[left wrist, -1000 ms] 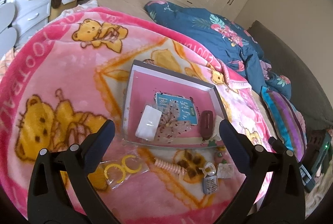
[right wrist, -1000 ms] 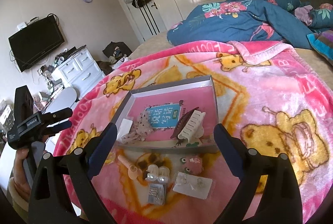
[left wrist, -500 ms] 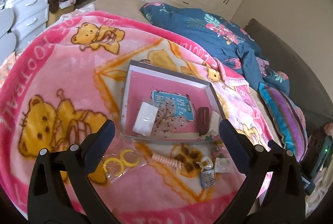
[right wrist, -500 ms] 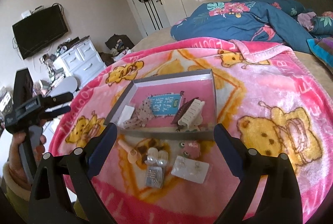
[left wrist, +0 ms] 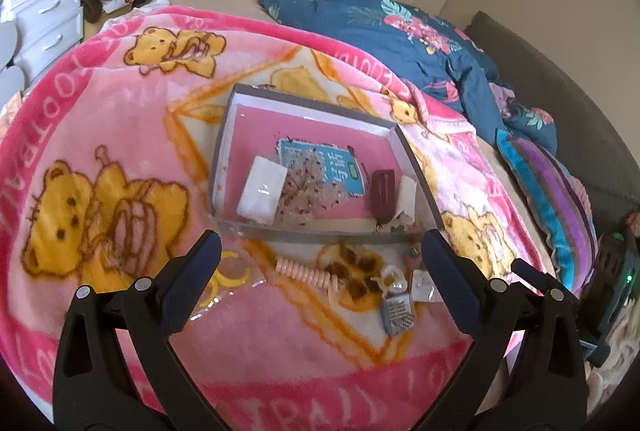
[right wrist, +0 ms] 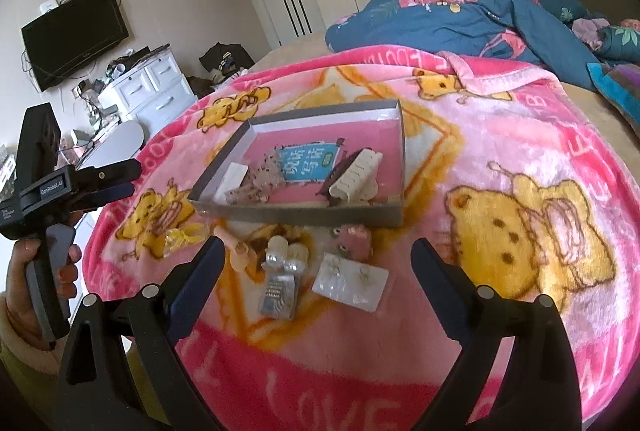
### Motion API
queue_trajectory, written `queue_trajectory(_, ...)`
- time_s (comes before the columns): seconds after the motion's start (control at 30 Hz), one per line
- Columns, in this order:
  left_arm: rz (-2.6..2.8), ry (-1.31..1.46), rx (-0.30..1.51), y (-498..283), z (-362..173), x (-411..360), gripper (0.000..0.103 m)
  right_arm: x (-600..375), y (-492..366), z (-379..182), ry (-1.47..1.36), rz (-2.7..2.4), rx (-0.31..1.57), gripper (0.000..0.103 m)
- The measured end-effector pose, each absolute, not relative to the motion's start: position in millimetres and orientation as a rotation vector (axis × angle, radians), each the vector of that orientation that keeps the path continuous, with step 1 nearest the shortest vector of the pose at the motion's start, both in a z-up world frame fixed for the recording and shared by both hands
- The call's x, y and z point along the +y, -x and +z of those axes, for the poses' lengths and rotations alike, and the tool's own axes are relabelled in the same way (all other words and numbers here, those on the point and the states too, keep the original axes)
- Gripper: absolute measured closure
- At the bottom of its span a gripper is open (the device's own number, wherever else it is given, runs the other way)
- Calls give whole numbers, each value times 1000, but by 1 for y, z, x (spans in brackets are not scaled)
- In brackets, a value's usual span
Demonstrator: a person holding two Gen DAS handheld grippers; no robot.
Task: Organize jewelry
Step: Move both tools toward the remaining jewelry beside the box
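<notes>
Task approx. half done, by my reading: L to R inside the box (right wrist: 394, 217), a white packet (left wrist: 262, 191), sheer bow (left wrist: 308, 187), dark-red clip (left wrist: 382, 193) and cream claw clip (right wrist: 354, 179) are already in. Still loose on the blanket (right wrist: 500, 167) just in front of the box: yellow hoops (left wrist: 228, 279), pink coil tie (left wrist: 308, 273), pearl piece (right wrist: 284, 255), grey card (right wrist: 278, 297), pink charm (right wrist: 352, 237), earring card (right wrist: 352, 281). My left gripper (left wrist: 318, 259) and right gripper (right wrist: 316, 263) hover above these w/ jaws apart, empty.

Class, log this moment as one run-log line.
left gripper: open, empty | right gripper: open, empty | box: holds clips | loose pieces on blanket: not yet boxed
</notes>
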State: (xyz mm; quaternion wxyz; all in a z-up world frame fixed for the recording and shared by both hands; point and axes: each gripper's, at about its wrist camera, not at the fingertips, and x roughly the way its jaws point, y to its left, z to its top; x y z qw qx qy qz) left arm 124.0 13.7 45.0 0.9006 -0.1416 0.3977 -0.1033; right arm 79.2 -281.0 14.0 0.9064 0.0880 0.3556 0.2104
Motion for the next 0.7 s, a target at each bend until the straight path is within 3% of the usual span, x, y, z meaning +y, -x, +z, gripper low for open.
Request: queue_trajectory(0.7, -253, 214, 971, -118, -9, -20, 10, -286, -70, -16, -137, 438, 821, 10)
